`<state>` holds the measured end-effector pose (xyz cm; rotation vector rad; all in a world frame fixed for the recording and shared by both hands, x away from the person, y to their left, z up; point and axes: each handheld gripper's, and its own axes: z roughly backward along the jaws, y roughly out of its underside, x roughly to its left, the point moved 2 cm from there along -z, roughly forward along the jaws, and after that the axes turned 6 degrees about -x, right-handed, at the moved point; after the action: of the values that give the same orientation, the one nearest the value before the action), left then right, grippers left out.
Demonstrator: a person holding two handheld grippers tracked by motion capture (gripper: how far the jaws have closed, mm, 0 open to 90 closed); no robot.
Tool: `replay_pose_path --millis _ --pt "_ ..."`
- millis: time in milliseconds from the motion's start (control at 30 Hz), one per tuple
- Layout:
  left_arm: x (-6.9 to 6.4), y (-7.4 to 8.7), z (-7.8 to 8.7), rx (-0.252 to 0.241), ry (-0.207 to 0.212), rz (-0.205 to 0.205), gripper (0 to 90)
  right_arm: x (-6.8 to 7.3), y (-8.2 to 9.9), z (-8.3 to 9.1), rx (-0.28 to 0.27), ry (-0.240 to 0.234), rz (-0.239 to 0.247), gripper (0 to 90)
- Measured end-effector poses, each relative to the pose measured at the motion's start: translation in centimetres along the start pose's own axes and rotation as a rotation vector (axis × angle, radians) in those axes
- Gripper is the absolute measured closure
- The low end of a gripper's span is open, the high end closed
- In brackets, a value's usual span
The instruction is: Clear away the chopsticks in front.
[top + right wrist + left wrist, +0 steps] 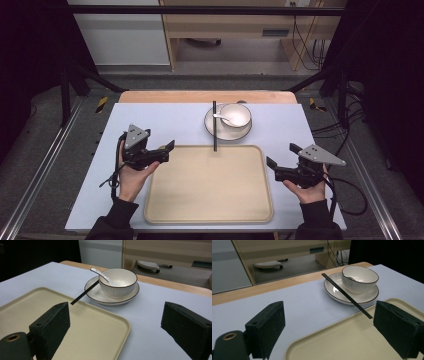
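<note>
Tray (208, 185) bare; chopsticks (215, 127) overhang far rim.

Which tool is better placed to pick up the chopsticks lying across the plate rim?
Probably the left tool: open, it sits at the tray's near-left edge, and the chopsticks lie on the plate's left side. The right tool is farther off.

no readable text, labels, brands or numbers anywhere

Bowl (235, 115) on plate (215, 131), spoon (223, 118) in bowl; chopsticks (215, 127) bridging plate and tray (209, 210)
</note>
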<state>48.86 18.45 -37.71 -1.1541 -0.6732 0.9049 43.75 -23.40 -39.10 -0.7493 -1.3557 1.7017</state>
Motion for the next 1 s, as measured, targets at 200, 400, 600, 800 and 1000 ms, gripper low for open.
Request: replay_pose_path --millis 200,400,600,800,1000 --pt "-0.7 -0.6 -2.6 0.027 0.005 -0.002 10.4 -0.1 0.0 0.0 0.0 0.002 -0.006 8.3" --pt "-1.4 -0.9 -4.7 0.048 0.007 -0.035 10.6 -0.2 0.1 0.0 0.003 0.003 -0.006 8.2" --pt "-2.0 -0.7 -7.0 0.079 0.013 -0.035 11.9 -0.2 0.1 0.0 0.004 0.003 -0.007 8.2" --pt "-3.0 -0.4 -9.4 0.124 0.026 -0.063 12.6 -0.2 0.1 -0.1 0.004 0.005 -0.005 8.2" --pt "-4.0 -0.2 -11.7 0.147 0.037 -0.077 13.5 -0.4 0.0 0.1 -0.003 0.005 -0.011 8.3"
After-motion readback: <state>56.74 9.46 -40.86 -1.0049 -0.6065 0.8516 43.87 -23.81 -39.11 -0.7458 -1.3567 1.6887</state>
